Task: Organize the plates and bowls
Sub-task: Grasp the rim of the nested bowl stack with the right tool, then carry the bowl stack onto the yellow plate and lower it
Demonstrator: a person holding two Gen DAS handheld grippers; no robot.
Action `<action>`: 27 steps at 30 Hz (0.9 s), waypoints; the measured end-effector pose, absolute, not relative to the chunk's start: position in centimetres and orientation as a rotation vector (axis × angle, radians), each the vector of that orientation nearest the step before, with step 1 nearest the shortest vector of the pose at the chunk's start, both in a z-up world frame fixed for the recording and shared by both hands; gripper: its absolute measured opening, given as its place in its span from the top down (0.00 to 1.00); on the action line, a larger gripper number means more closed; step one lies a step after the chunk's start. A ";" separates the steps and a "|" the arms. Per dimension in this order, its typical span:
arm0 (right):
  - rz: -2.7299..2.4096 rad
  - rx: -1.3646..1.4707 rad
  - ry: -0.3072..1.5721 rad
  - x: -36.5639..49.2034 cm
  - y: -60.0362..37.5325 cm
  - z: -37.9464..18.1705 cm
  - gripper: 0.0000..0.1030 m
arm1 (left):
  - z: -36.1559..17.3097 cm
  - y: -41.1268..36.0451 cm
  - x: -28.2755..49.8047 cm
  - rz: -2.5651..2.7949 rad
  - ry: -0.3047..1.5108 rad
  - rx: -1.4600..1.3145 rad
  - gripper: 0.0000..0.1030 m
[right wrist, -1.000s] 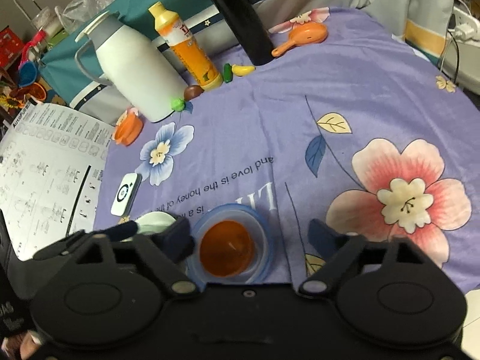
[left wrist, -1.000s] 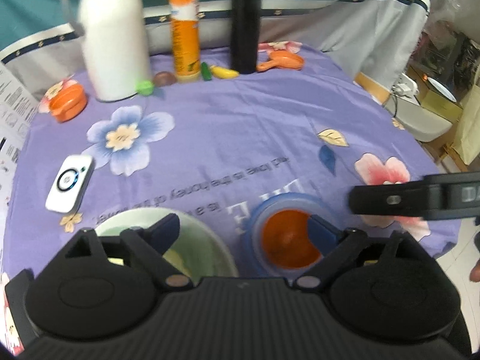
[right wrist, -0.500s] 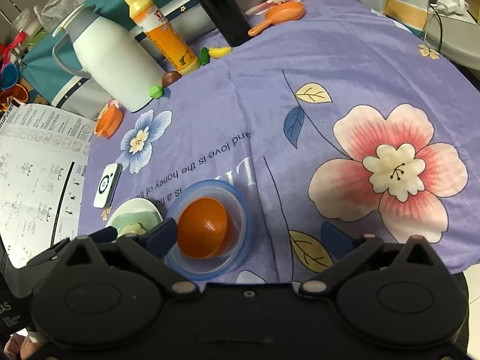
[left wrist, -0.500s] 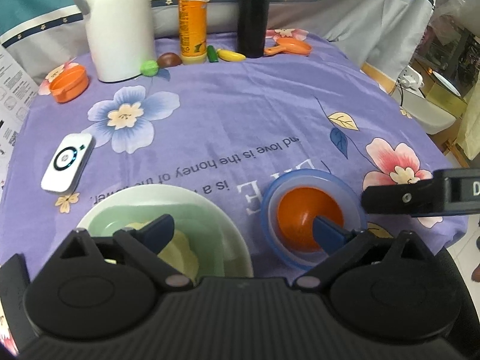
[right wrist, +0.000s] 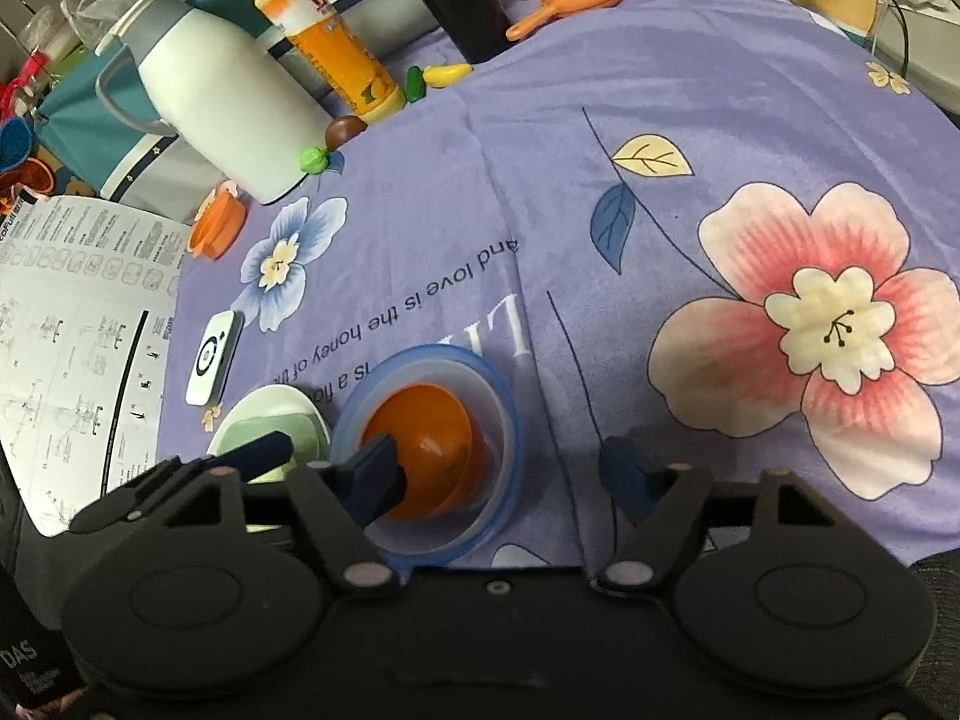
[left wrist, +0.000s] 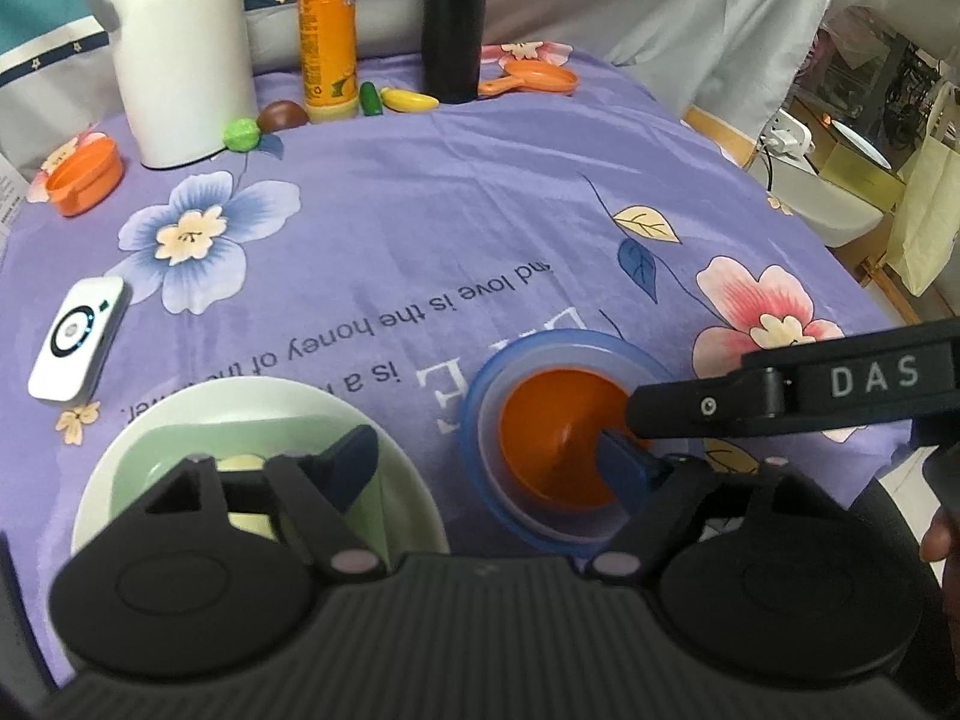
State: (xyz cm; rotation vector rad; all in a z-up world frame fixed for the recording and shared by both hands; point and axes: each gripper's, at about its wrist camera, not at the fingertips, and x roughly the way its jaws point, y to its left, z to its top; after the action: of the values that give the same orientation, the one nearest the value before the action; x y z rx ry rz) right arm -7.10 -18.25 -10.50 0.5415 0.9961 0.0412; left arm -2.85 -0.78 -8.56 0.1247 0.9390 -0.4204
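A small bowl [left wrist: 555, 438] is sitting inside a larger bowl [left wrist: 480, 420] near the tabletop's [left wrist: 420, 240] front edge, a plate [left wrist: 180, 414] lying just left; a jug [left wrist: 180, 48] and bottle [left wrist: 327, 42] are standing along the back edge.

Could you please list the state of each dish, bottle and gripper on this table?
Orange plastic bowl: upright, nested in the blue bowl.
Translucent blue bowl: upright.
White plate: holds a pale green square dish.
Orange juice bottle: upright, capped.
White jug: upright.
Left gripper: fingers apart, just closing.
Right gripper: fingers apart, just closing, straddling the blue rim.
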 end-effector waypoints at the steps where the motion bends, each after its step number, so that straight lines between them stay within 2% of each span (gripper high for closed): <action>1: 0.039 0.543 0.997 -7.0 -18.3 -10.6 0.35 | -8.6 -0.8 -2.8 -0.424 0.943 0.119 0.28; 6: 0.043 0.532 1.006 -6.6 -18.0 -10.8 0.52 | -8.9 -0.8 -2.5 -0.429 0.954 0.105 0.42; 8: 0.048 0.523 1.011 -6.5 -17.8 -10.9 0.58 | -8.9 -0.9 -2.4 -0.433 0.960 0.100 0.52; 17: 0.048 0.438 1.023 -6.4 -16.8 -10.8 0.81 | -9.3 -1.6 -2.8 -0.414 0.980 0.126 0.68; 27: 0.043 0.407 1.037 -6.2 -15.9 -9.7 0.82 | -7.3 -0.5 -2.6 -0.373 0.975 0.101 0.73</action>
State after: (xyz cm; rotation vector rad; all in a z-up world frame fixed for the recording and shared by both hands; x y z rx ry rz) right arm -6.20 -15.92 -9.68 0.4072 1.0373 0.0432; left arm -2.58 -0.48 -7.33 0.1011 0.9751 -0.3729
